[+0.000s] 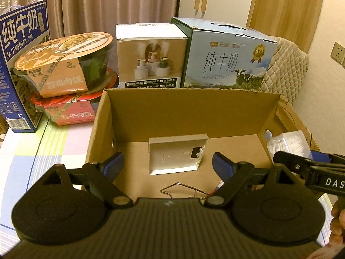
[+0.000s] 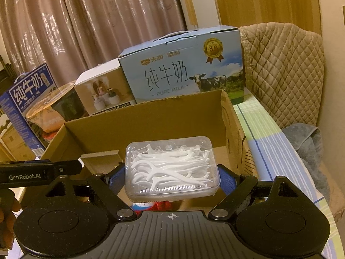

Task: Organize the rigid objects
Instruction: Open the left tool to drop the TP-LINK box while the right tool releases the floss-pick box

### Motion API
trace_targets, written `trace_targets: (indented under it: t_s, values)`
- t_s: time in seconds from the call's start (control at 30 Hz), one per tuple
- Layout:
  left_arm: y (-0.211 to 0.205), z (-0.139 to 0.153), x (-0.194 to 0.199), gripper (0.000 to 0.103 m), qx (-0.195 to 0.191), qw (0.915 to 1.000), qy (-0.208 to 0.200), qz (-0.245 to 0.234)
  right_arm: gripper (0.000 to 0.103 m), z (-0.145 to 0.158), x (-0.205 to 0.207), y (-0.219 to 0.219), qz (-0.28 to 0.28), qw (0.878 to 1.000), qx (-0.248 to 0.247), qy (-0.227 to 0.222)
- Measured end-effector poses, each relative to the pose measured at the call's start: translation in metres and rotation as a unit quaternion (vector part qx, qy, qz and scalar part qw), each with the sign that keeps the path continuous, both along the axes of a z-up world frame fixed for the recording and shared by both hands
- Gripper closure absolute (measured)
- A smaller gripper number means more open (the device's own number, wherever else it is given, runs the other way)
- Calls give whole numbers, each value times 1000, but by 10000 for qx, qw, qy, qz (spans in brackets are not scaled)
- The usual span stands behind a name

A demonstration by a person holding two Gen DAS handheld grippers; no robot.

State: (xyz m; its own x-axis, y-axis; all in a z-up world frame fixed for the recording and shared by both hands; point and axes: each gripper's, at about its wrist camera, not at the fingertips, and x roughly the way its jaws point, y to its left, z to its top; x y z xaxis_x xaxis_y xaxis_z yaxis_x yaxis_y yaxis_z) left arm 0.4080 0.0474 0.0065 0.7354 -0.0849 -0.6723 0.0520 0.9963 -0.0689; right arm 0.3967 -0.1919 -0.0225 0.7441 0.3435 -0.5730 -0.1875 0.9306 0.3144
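Observation:
An open cardboard box (image 1: pixel 189 110) stands on the table in front of both grippers. On its floor lie a small silver box (image 1: pixel 175 156) and a thin wire piece (image 1: pixel 183 186). My left gripper (image 1: pixel 168 166) hangs open over the box's near edge with nothing between its blue pads. My right gripper (image 2: pixel 172 180) is shut on a clear plastic box of white floss picks (image 2: pixel 172 166), held over the cardboard box (image 2: pixel 151 118). In the left wrist view the floss box (image 1: pixel 289 142) shows at the right wall.
Behind the cardboard box stand a dark blue milk carton (image 1: pixel 21 64), two stacked instant rice bowls (image 1: pixel 64 64), a humidifier box (image 1: pixel 151 58) and a light blue milk carton (image 1: pixel 228 58). A quilted chair cover (image 2: pixel 284 75) and a grey towel (image 2: pixel 306 142) lie to the right.

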Motion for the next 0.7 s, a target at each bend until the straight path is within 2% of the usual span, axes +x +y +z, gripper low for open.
trace_targets:
  t_s: [0.7]
  values:
    - [9, 11, -8, 17, 5, 10000, -91, 21, 14, 5, 0, 3, 73, 9997, 114, -190]
